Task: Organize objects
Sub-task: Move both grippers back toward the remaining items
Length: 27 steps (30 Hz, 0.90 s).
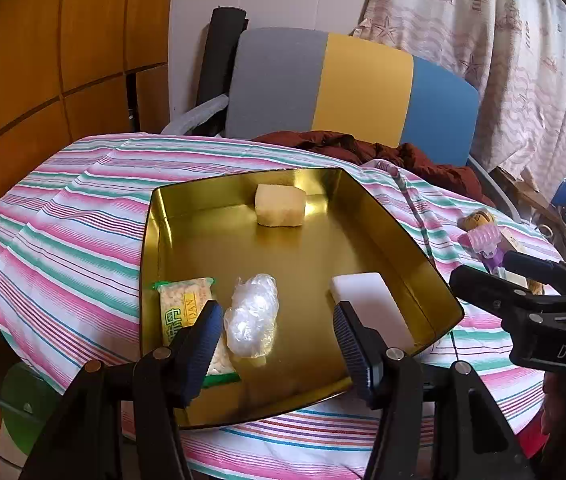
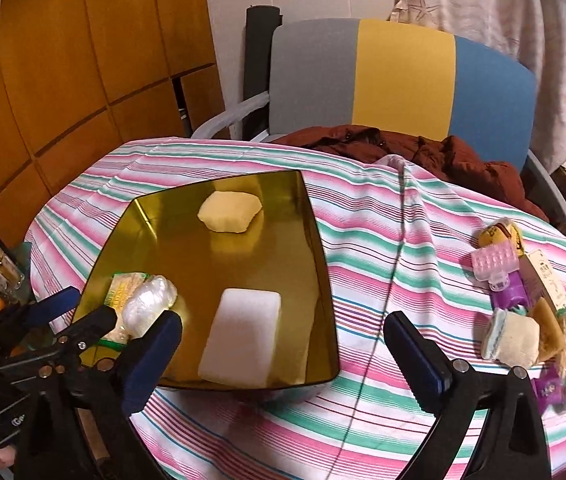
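Sorting is partly complete: the gold tray [image 2: 315,264] already holds a yellow sponge [image 2: 229,212], a white foam block [image 2: 243,336], a clear plastic wad [image 1: 251,316] and a green-edged snack packet [image 1: 181,300]. Unsorted items form a pile [image 2: 523,308] on the striped tabletop [image 2: 383,248], well apart from the tray on its right side. The pile includes a pink hair roller [image 2: 495,262], a purple item and a cream pouch [image 2: 517,340].

The right gripper [image 2: 283,348] has its jaws spread wide and empty. It faces the tray's right near corner, so the pile lies to the right of the jaws, outside their gap. The left gripper [image 1: 275,332], jaws likewise wide and empty, hovers over the tray's near edge, straddling the plastic wad, with the whole tray between it and the pile.

Judgement: the right gripper is the nearer one. The next pick calls for a swing rightward, away from the tray. The cream pouch sits at the pile's near edge and is probably the easiest to reach.
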Available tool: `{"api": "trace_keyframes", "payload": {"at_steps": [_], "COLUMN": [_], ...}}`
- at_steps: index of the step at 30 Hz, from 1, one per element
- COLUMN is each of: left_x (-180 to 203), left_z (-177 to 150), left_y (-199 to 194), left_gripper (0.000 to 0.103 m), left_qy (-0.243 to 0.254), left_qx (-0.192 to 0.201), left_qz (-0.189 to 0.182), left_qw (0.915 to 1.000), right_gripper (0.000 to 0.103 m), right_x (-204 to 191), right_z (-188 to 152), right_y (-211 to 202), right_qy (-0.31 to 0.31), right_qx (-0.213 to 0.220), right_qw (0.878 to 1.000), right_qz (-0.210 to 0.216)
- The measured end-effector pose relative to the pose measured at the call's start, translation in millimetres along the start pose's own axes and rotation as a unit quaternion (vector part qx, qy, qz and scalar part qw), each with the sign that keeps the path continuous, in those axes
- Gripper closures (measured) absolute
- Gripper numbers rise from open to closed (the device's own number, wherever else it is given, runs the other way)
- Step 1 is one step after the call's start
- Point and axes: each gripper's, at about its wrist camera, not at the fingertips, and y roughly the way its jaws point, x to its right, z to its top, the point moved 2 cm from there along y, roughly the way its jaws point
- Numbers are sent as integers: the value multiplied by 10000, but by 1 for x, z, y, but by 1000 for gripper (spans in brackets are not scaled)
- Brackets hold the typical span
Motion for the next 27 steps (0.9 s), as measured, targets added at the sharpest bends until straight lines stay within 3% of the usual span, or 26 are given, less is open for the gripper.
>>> {"api": "trace_keyframes", "payload": {"at_steps": [14, 22, 27], "left_x": [18, 43, 69], "left_z": [-2, -4, 2], "left_y": [0, 4, 4], "left_gripper": [45, 45, 45], "left_qy": [207, 548, 851], "left_qx": [-13, -129, -154], "left_qz": [-402, -590, -840], "left_qw": [9990, 9967, 9927], "right_gripper": [1, 1, 0], "right_x": [61, 150, 224], "right_z": [-18, -31, -31], "right_y": [-2, -21, -49], "right_qy": [540, 1487, 2133], "right_qx": [-207, -263, -37], "right_qw": [9974, 9853, 9693], "right_qz": [-431, -793, -1224]}}
